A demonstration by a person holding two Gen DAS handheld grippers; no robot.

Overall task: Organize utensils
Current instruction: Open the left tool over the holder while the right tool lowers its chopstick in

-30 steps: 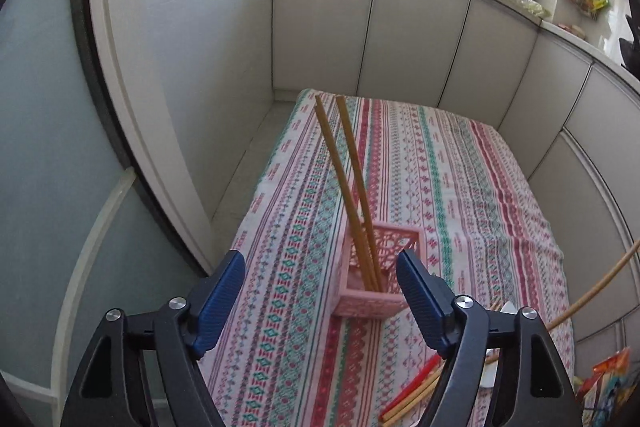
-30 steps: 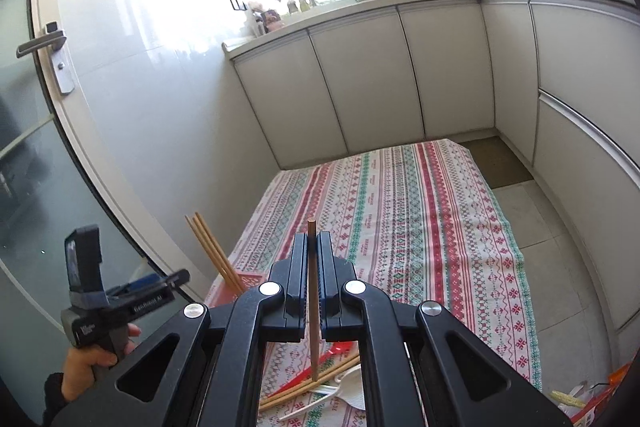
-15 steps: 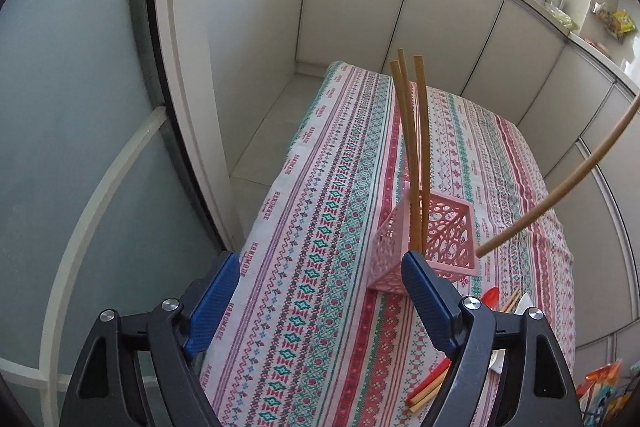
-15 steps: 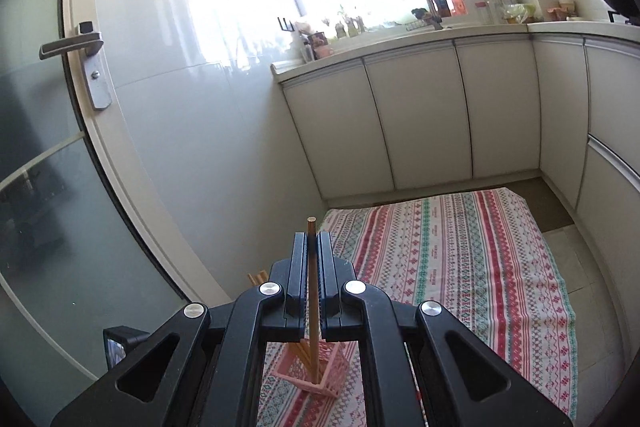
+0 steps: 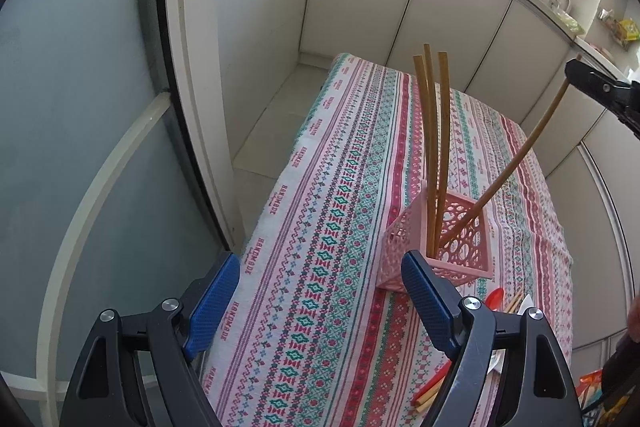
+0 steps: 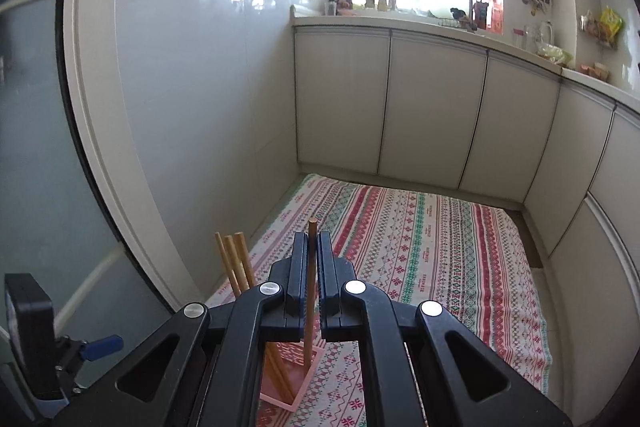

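On the left, my left gripper (image 5: 320,303) stood open and empty, low over the striped tablecloth (image 5: 320,247), just short of the pink basket (image 5: 440,247). Over the last second it had crept nearer the basket, which now sat beside its right finger.

Further right, three chopsticks (image 5: 430,147) stood in the basket. The fourth chopstick (image 5: 516,163), which a second earlier lay out at the frame's edge, now slanted with its lower tip inside the basket. I judged the insertion nearly complete; only the release remained.

At far right, my right gripper (image 6: 312,279) was clamped on that chopstick's upper end.

The left wrist view alone showed the tip within the rim, and the spare utensils (image 5: 496,311) lying on the cloth behind the basket. The right wrist view alone showed the pinch itself; its own fingers hid most of the basket.
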